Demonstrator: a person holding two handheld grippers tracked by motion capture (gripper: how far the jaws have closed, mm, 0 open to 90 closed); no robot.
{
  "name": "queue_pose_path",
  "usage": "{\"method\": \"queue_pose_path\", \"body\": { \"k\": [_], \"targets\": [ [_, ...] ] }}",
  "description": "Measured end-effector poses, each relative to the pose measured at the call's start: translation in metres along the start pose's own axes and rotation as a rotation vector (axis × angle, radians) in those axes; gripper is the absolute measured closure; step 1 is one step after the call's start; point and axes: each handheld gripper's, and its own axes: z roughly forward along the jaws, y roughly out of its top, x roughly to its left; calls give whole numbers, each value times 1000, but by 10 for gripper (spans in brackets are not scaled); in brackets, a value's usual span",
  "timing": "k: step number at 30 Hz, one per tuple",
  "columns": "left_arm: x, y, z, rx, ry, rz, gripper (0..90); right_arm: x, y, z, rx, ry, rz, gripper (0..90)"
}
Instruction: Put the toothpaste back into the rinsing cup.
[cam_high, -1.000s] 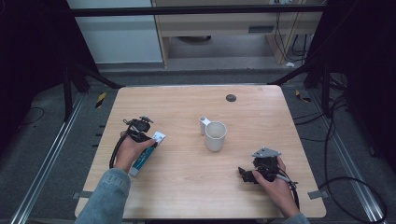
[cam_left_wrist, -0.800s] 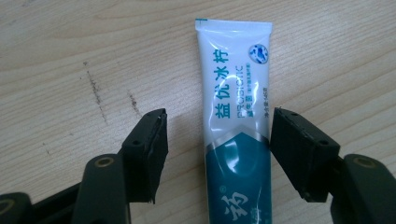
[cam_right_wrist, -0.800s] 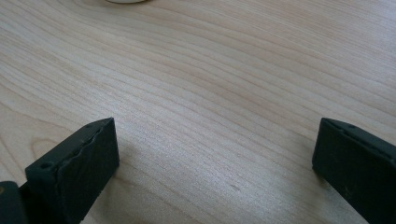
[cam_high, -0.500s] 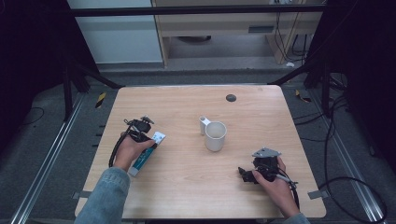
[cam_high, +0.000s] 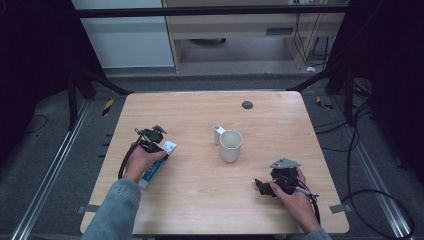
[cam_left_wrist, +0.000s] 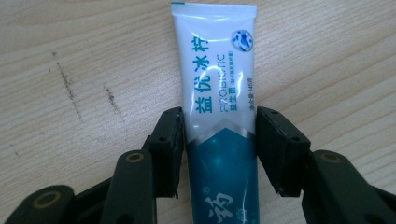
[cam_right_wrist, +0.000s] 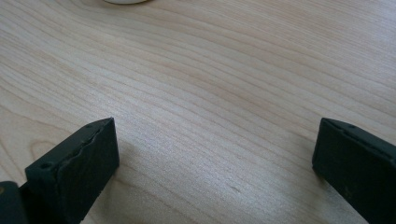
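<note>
A white and teal toothpaste tube (cam_high: 153, 172) lies flat on the wooden table (cam_high: 200, 205) at the left. My left gripper (cam_high: 159, 146) is over it, held by a hand. In the left gripper view the tube (cam_left_wrist: 217, 70) runs between the jaws of the left gripper (cam_left_wrist: 219, 116). The jaws have just been closing, and both pads now touch the tube's edges. At the front right, my right gripper (cam_high: 262, 185) rests low on the table and points left. Its jaws (cam_right_wrist: 215, 135) stand wide open over bare wood.
A white mug (cam_high: 230, 145) stands upright near the table's middle, handle toward the back left; its base peeks in at the top of the right gripper view (cam_right_wrist: 123, 1). A small dark round spot (cam_high: 247, 105) lies toward the far edge. Dark frames and cables flank the table.
Neither hand has shifted. The tube lies in the same place under the left gripper.
</note>
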Motion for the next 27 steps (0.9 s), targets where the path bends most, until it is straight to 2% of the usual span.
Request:
{"method": "queue_pose_path", "body": {
  "k": [1, 3, 11, 27],
  "targets": [
    [0, 0, 0, -3, -2, -10, 525, 0, 0, 0, 0, 0, 0, 7],
    [-1, 1, 0, 7, 3, 3, 528, 0, 0, 0, -1, -1, -2, 7],
    [0, 1, 2, 6, -2, -13, 540, 0, 0, 0, -1, 0, -2, 7],
    [-4, -1, 3, -2, 0, 1, 588, -1, 0, 0, -2, 3, -6, 7]
  ]
}}
